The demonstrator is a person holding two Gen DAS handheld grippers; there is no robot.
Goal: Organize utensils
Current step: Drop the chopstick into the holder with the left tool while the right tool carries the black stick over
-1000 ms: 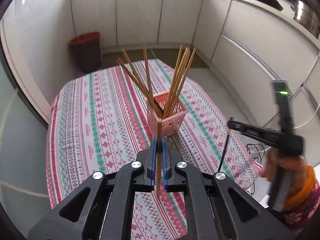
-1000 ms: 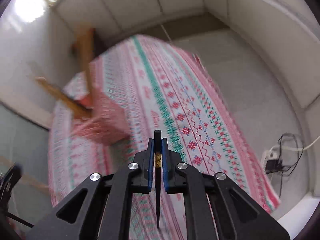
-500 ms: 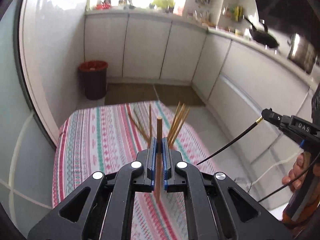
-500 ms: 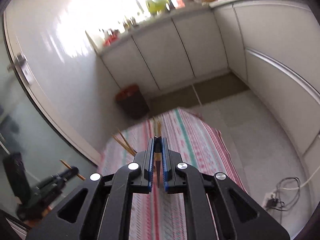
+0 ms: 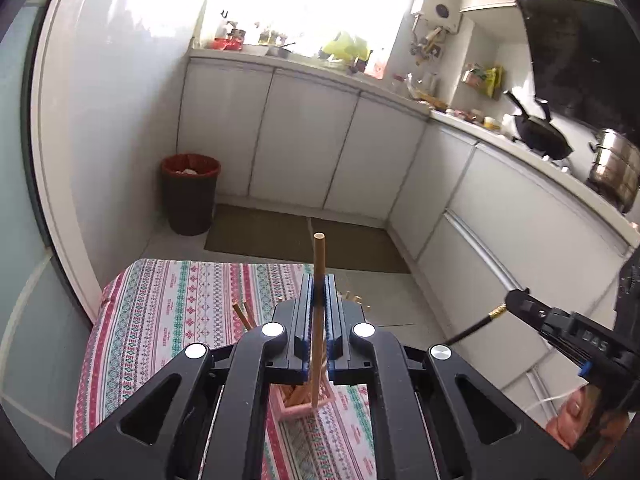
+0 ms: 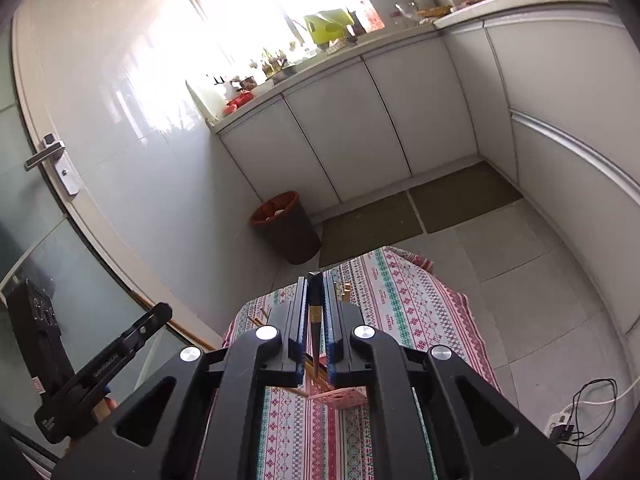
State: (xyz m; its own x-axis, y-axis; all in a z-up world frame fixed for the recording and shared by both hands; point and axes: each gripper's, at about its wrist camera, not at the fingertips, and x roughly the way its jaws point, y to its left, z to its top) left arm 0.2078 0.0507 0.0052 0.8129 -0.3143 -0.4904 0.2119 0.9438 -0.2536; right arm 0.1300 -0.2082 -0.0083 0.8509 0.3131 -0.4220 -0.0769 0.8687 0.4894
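1. Left gripper (image 5: 315, 300): jaws closed tight on a wooden chopstick (image 5: 318, 264), upright, top end sticking out at 12 o'clock.
2. Pink basket (image 5: 296, 404) w/ more chopsticks sits under it on the striped tablecloth (image 5: 168, 304).
3. Right gripper (image 6: 315, 300): clamped on a dark chopstick (image 6: 315, 320) w/ gold band, over the basket's red rim at 6 o'clock.

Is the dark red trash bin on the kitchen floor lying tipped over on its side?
No, the dark red trash bin stands upright on the floor against the white cabinets, its open rim facing up.
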